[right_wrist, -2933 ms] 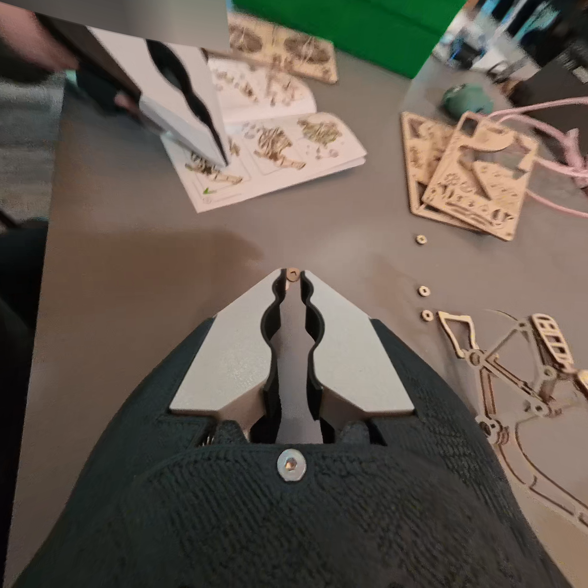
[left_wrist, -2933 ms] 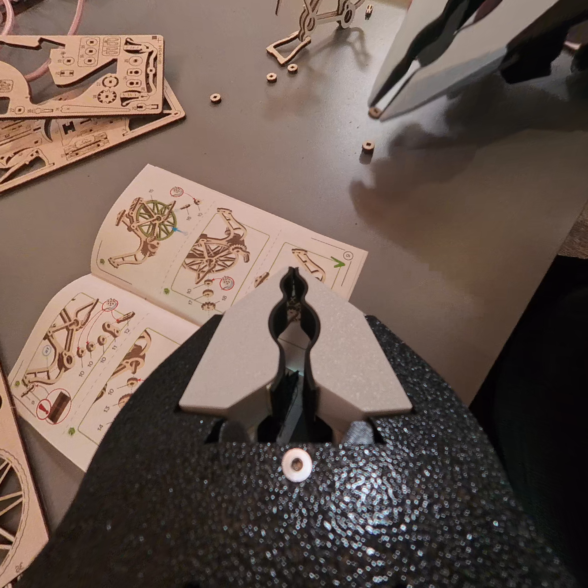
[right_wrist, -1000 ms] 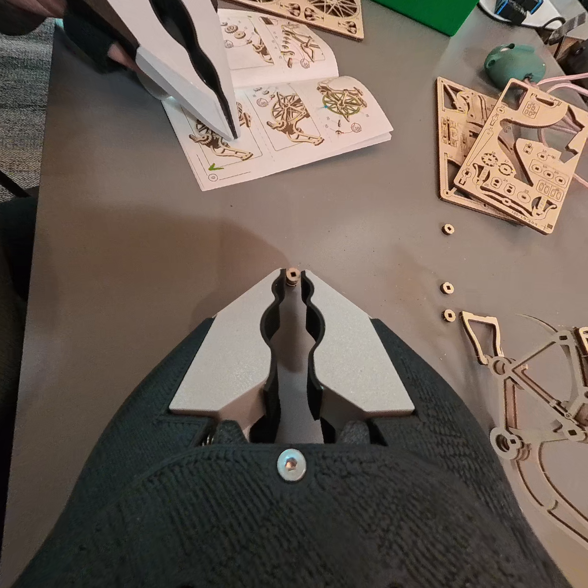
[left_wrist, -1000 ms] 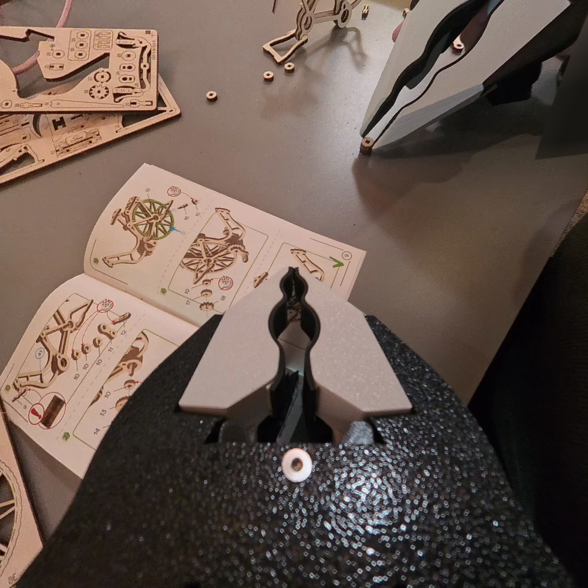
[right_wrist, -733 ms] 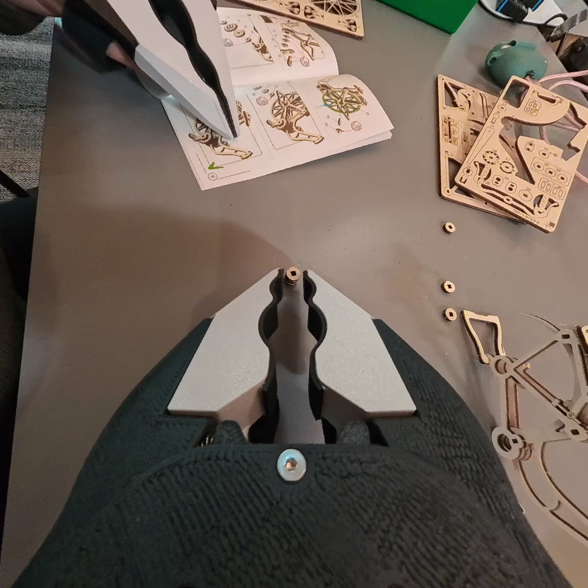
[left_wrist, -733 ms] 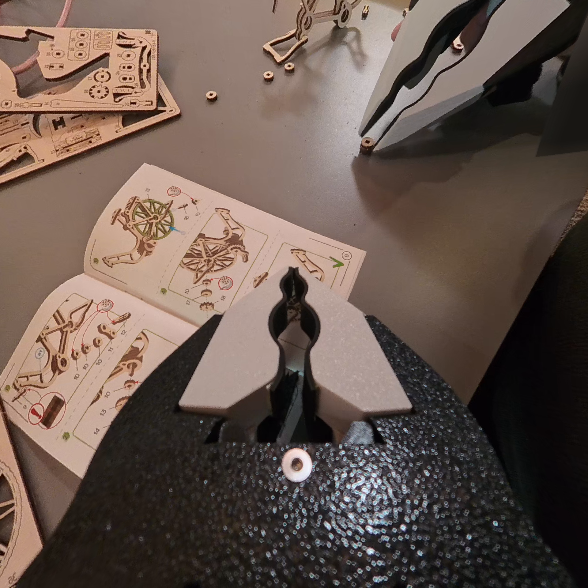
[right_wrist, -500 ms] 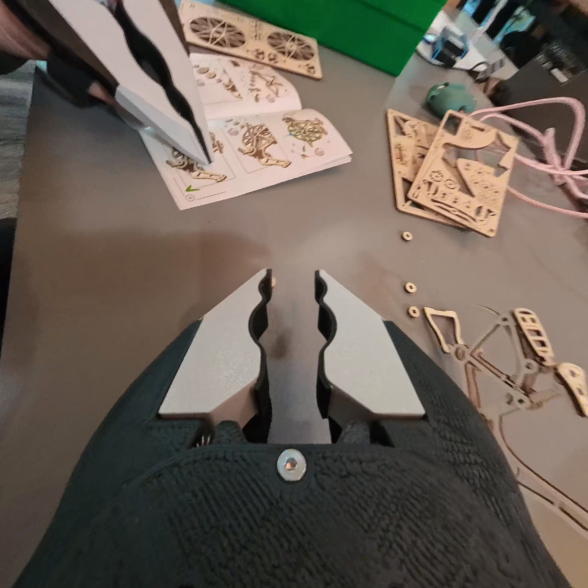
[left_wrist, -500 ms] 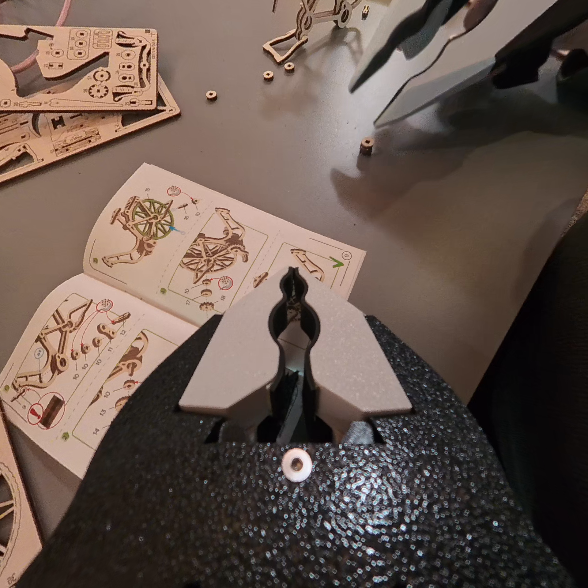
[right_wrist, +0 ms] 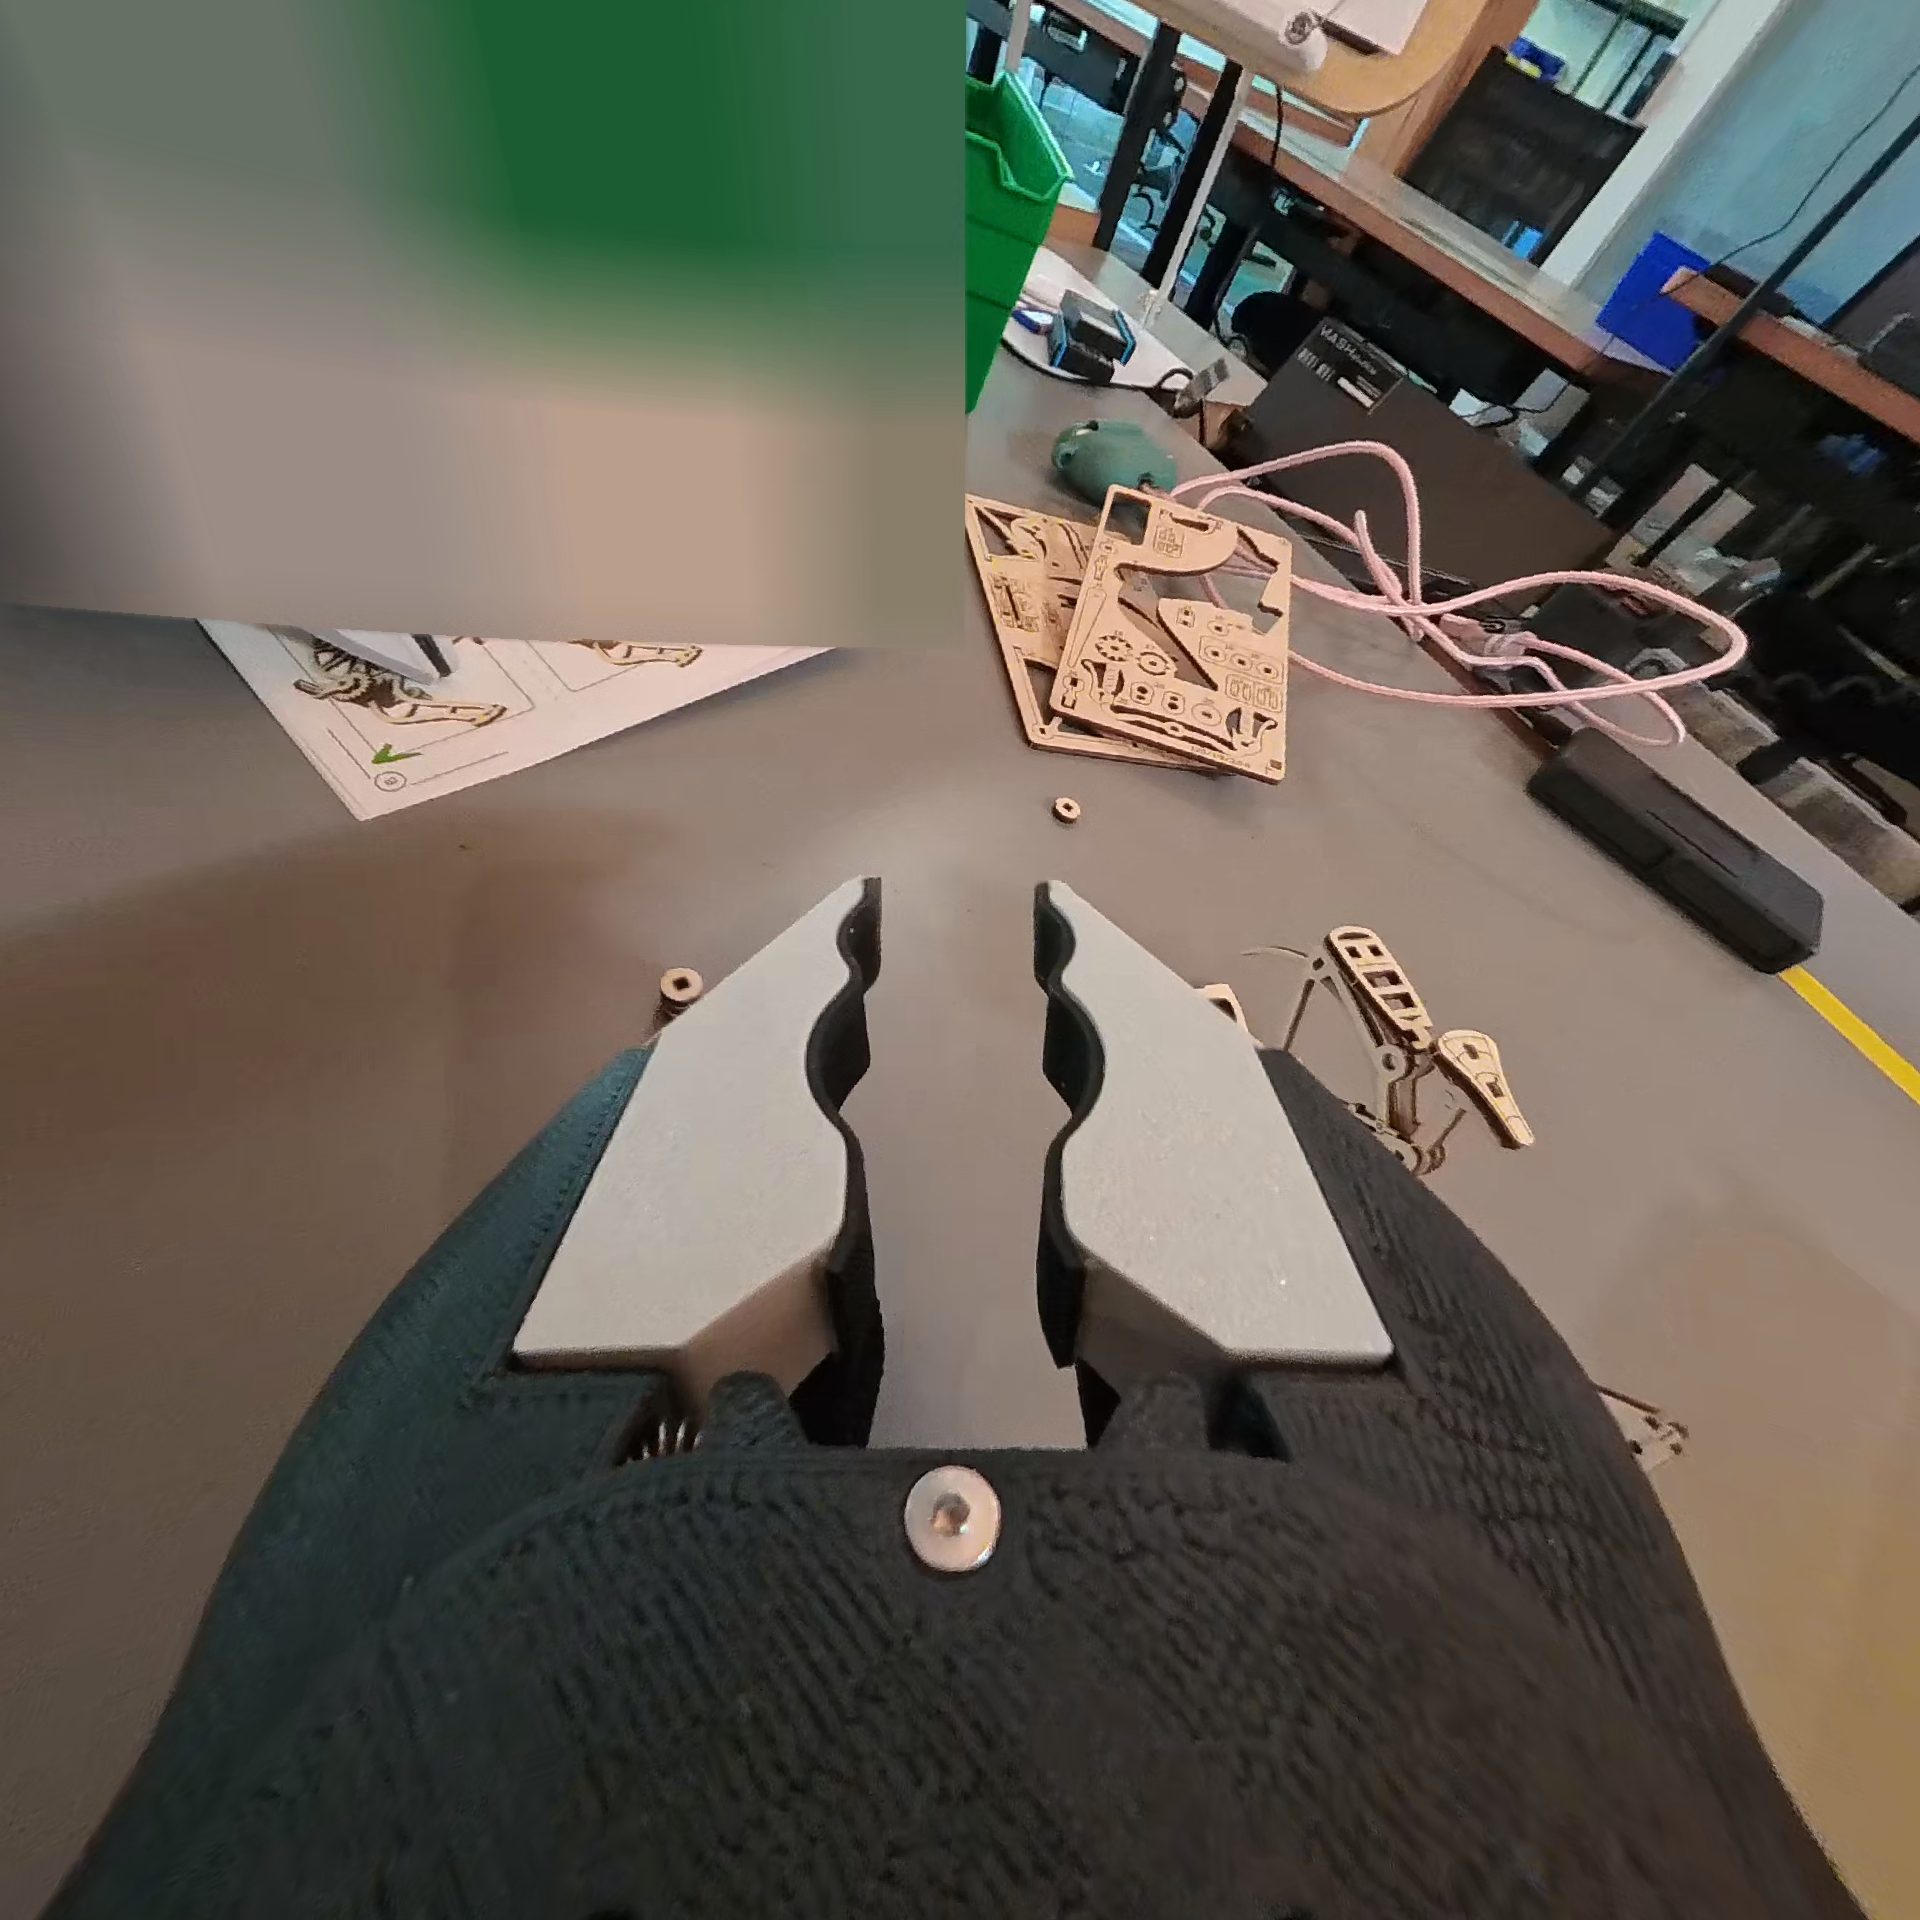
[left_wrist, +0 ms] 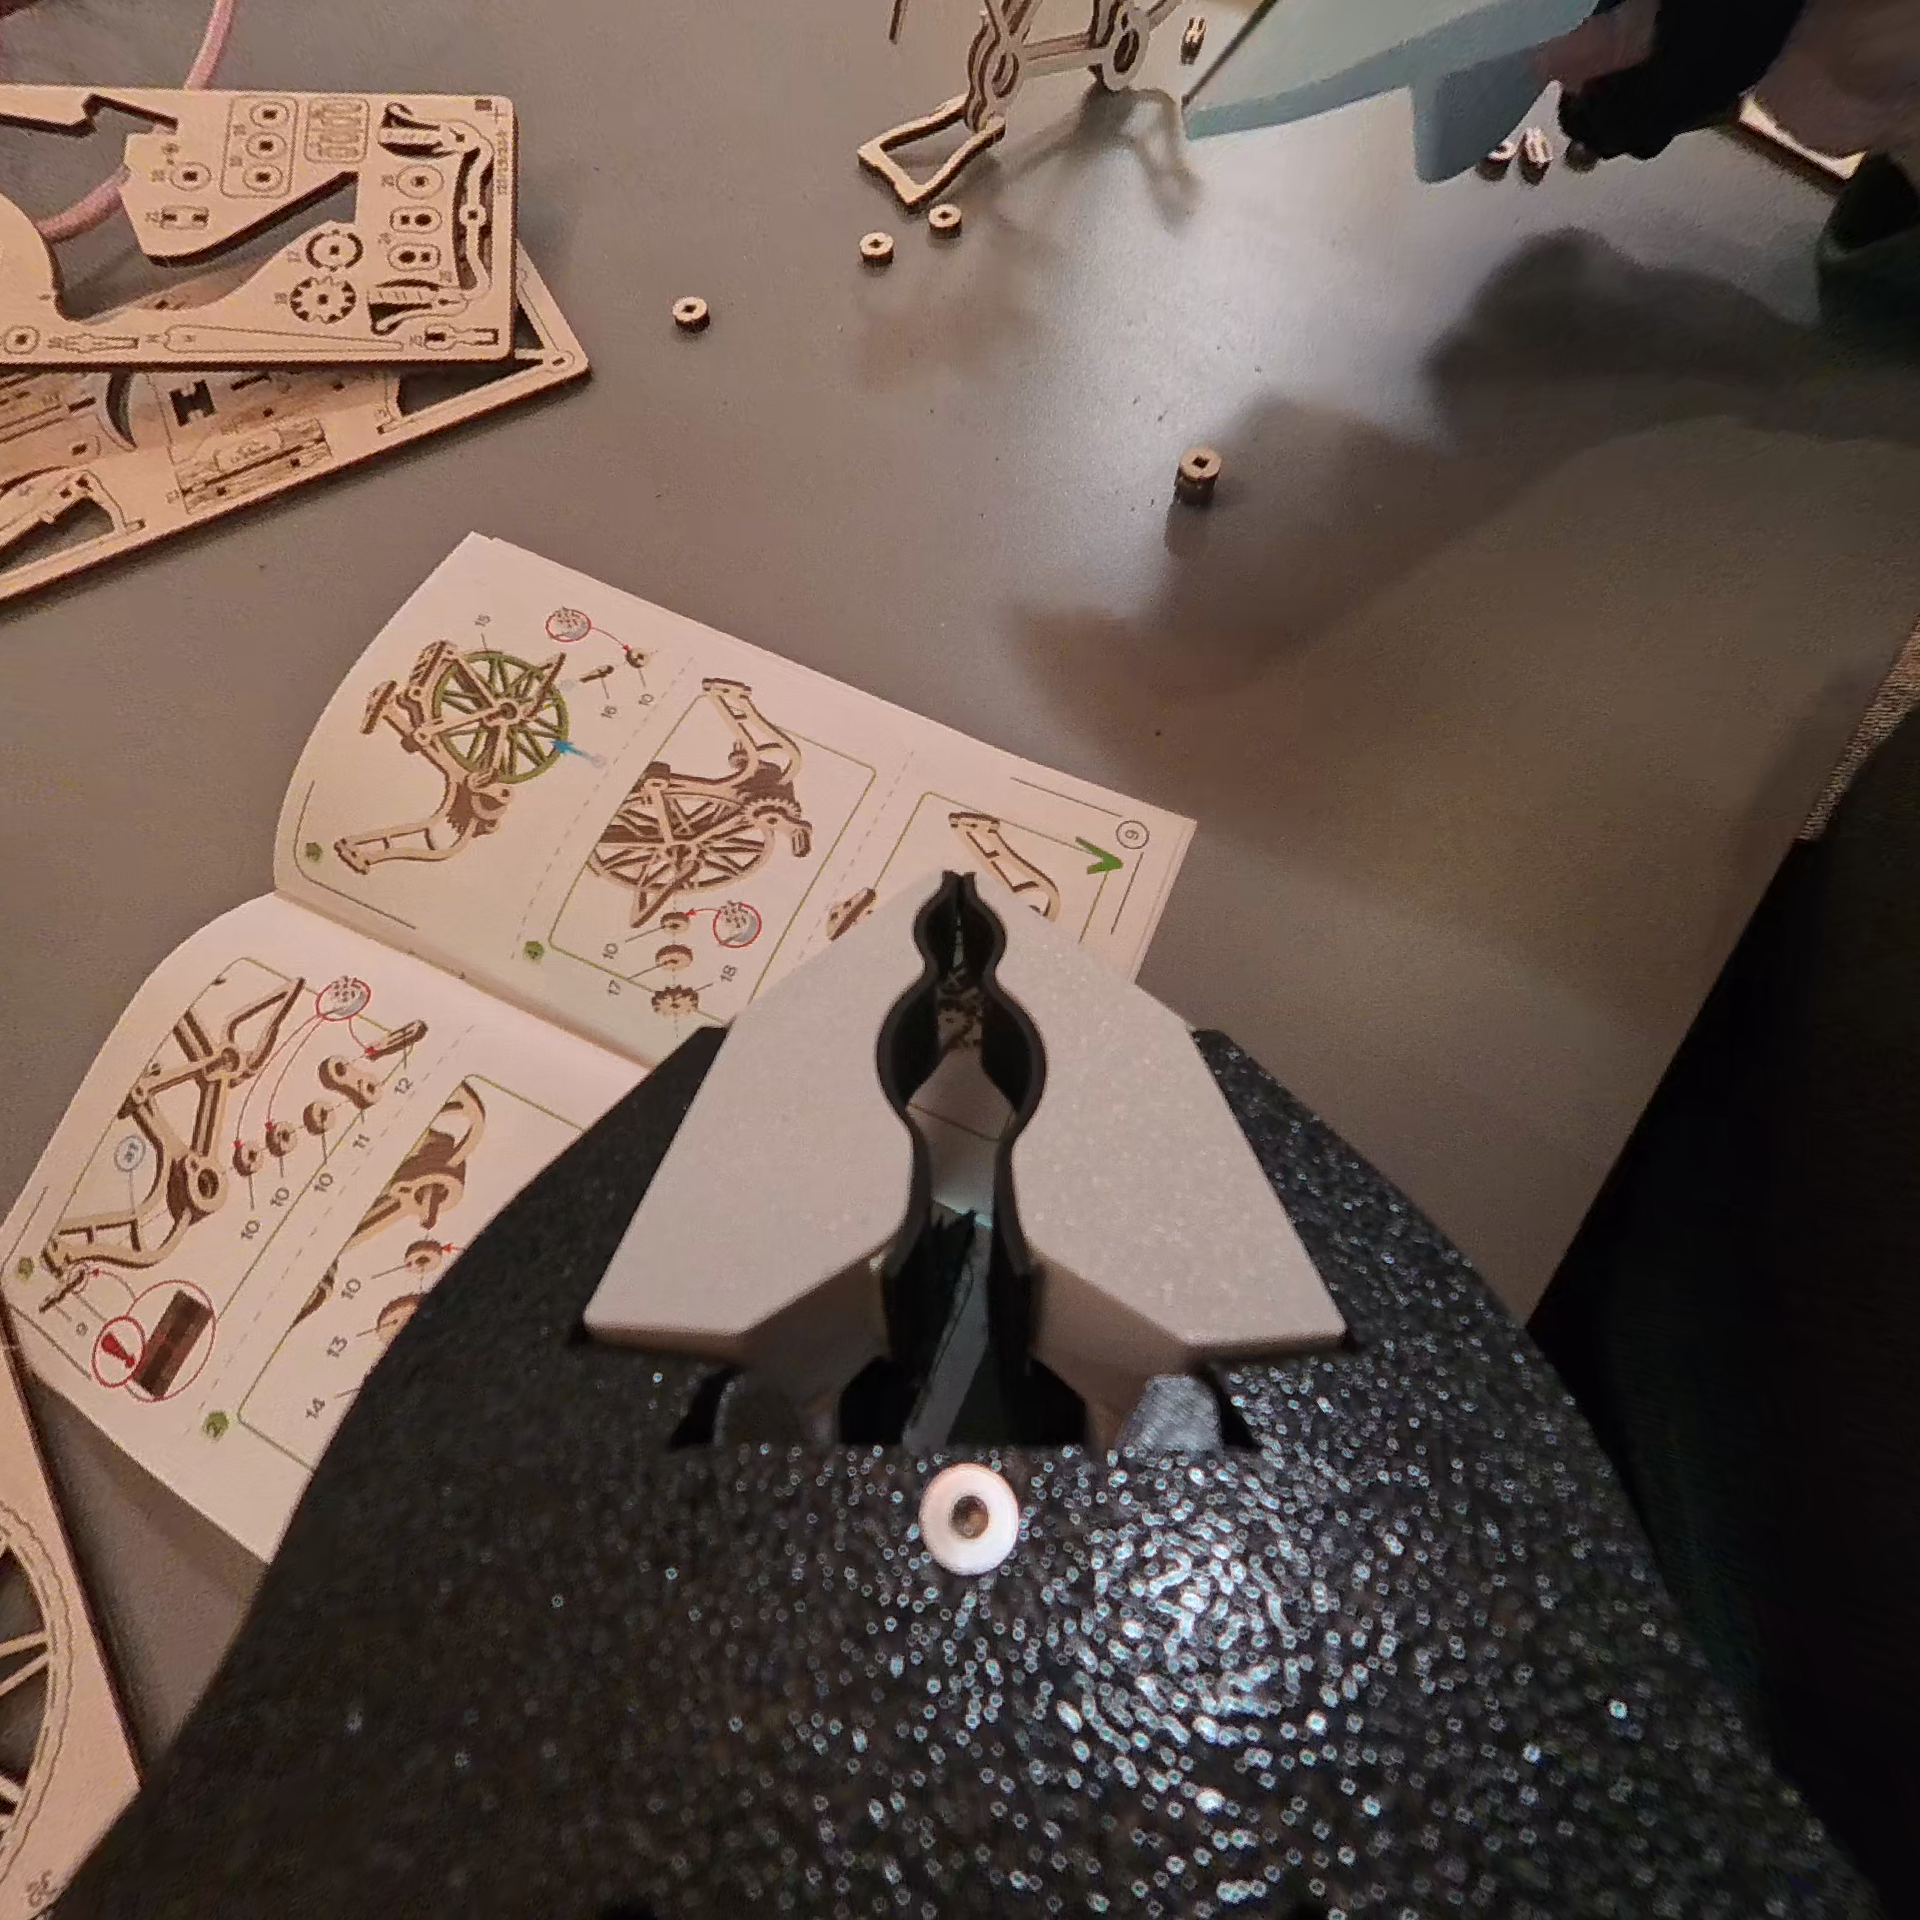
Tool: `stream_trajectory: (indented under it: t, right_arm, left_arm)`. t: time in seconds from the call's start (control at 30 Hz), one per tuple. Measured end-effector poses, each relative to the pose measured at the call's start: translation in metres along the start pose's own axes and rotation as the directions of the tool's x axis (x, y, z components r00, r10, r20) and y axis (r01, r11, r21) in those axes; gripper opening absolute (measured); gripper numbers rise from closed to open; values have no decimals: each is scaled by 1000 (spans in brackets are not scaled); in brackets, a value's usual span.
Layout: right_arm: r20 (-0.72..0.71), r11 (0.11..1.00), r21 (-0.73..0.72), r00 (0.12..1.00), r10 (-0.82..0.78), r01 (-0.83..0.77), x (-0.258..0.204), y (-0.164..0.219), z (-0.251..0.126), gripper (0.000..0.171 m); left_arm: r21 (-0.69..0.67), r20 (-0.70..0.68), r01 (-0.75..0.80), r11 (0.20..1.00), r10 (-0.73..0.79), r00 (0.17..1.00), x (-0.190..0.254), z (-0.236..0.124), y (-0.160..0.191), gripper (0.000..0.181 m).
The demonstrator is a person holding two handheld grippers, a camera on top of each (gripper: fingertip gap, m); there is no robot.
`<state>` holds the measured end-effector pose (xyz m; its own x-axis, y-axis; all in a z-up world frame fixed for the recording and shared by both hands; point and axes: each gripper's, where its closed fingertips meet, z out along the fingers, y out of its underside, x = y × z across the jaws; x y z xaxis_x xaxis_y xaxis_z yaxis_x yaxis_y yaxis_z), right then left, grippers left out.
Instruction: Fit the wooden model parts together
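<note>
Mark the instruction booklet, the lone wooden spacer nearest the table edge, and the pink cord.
instruction booklet [left_wrist: 665,790]: left wrist view, open right-hand page.
wooden spacer [left_wrist: 1197,478]: left wrist view, its top face.
pink cord [right_wrist: 1397,582]: right wrist view, crossing loops.

- Two grippers: the left [left_wrist: 958,883] with its tips together, the right [right_wrist: 958,888] with its tips apart.
- One booklet [left_wrist: 582,935], lying open.
- Three sheets: two stacked [left_wrist: 260,239], [left_wrist: 208,457], and one at the near left edge [left_wrist: 42,1683].
- Four loose rings in the left wrist view: one alone [left_wrist: 1197,478], one [left_wrist: 690,313] near the sheets, a pair [left_wrist: 878,247], [left_wrist: 943,218] by the frame.
- One frame [left_wrist: 997,94], partly built.
- One pink cord [right_wrist: 1455,582].
- One green lump [right_wrist: 1112,457] beyond the sheets.
</note>
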<state>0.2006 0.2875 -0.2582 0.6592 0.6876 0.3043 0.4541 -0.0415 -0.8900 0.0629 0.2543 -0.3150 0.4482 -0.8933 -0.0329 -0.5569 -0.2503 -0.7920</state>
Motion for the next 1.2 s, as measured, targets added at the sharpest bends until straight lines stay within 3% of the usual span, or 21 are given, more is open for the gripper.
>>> stream_trajectory:
  t: [1.2]
  right_arm:
    - [-167, 1000, 14, 986, -3, 5, 26, -1, -7, 25]
  left_arm:
    - [0, 1, -2, 1000, 2, 1000, 0, 0, 0, 0]
